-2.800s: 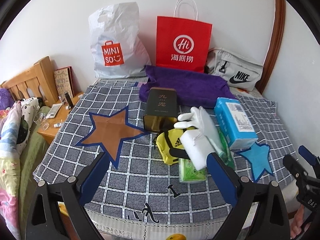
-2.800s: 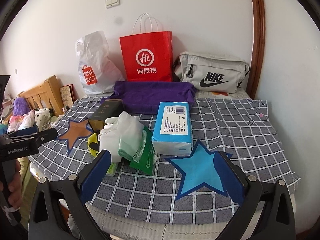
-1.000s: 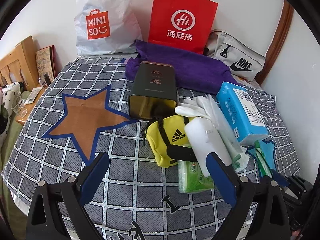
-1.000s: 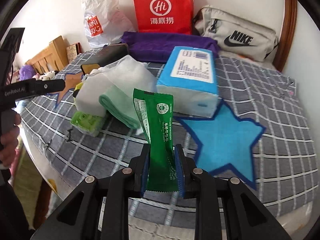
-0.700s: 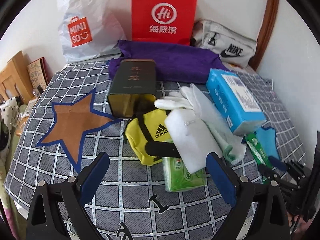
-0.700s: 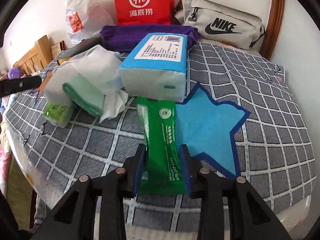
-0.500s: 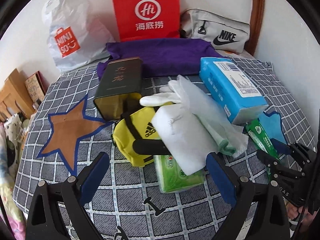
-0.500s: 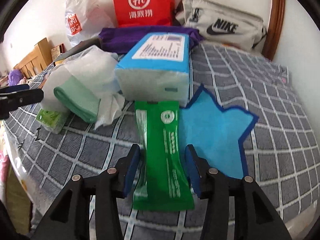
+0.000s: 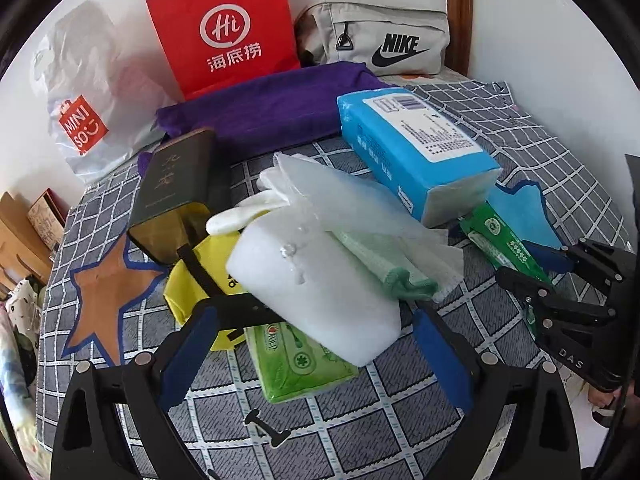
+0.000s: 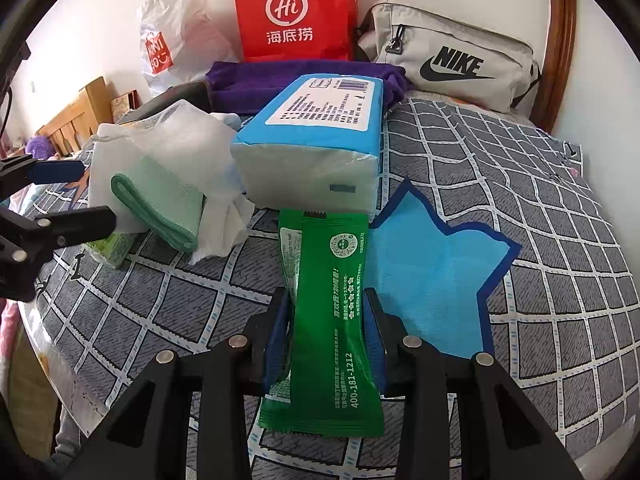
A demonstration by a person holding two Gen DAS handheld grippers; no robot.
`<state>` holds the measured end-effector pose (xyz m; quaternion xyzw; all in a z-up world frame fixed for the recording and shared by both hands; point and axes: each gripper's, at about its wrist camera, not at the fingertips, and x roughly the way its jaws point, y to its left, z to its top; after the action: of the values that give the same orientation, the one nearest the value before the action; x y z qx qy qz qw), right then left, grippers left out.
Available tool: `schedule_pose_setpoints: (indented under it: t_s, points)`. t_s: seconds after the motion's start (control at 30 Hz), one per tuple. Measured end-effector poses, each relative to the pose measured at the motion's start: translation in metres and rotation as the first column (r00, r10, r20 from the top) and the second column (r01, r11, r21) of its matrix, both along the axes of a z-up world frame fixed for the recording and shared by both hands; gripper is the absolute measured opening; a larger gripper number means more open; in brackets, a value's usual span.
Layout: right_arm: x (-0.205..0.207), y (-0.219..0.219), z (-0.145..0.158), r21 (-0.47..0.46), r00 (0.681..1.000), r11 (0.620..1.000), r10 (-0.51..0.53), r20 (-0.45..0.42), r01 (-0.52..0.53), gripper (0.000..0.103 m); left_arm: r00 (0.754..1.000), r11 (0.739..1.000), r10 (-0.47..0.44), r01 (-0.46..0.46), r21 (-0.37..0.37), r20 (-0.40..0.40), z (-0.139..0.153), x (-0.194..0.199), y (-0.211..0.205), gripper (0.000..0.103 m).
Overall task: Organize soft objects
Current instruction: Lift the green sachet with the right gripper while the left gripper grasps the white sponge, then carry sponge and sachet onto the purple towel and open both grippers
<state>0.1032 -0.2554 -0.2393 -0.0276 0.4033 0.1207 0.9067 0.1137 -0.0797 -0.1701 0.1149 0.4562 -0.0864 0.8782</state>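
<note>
A green sachet packet [image 10: 332,320] lies flat on the checked bedspread, its top end against the blue tissue pack [image 10: 316,132] and beside the blue star patch [image 10: 424,280]. My right gripper [image 10: 326,320] has the packet between its jaws, which are closing; the pads pinch its middle. My left gripper [image 9: 316,356] stands wide open over the pile. A white foam block [image 9: 312,296] and a light green wipes pack [image 9: 292,364] lie between its fingers, untouched. A white mesh bag with a green cloth [image 9: 360,248] and a yellow pouch [image 9: 188,292] are in the pile.
A dark tin box [image 9: 176,184] lies behind the pile, with a purple towel [image 9: 272,108] beyond it. A red paper bag [image 9: 228,28], a white plastic bag [image 9: 88,92] and a grey Nike bag [image 9: 380,40] line the wall. A brown star patch [image 9: 108,296] marks the left.
The right gripper lowered the green packet from upright to flat on the bed, loosened around it, then narrowed again. The left gripper moved in towards the pile and rolled.
</note>
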Motion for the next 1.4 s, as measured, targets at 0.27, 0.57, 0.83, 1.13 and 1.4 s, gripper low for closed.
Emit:
schedule_pose_setpoints:
  t_s: [0.27, 0.57, 0.83, 1.13, 1.4]
  points:
    - [-0.002, -0.003, 0.002, -0.010, 1.000, 1.000, 0.001, -0.017, -0.001, 0.033, 0.999, 0.995, -0.014, 0.010, -0.102, -0.031, 0.005, 0.002, 0.012, 0.055]
    - [-0.002, -0.001, 0.007, -0.032, 0.999, 0.999, -0.006, -0.036, 0.005, 0.031, 1.000, 0.987, 0.012, -0.007, -0.161, 0.029, 0.031, -0.009, 0.041, 0.052]
    - [-0.007, -0.003, 0.031, 0.014, 1.000, 1.000, 0.000, -0.018, 0.000, 0.029, 0.994, 0.971, 0.096, -0.080, -0.227, 0.061, 0.048, -0.008, 0.071, 0.052]
    - [0.006, -0.003, 0.081, 0.056, 0.998, 0.998, 0.015, 0.062, -0.019, 0.029, 0.983, 0.948, 0.173, -0.150, -0.281, 0.058, 0.066, 0.017, 0.095, 0.052]
    - [0.058, -0.004, 0.114, 0.054, 0.995, 0.999, -0.012, 0.096, 0.007, 0.029, 0.974, 0.934, 0.217, -0.186, -0.306, 0.071, 0.091, 0.059, 0.108, 0.052]
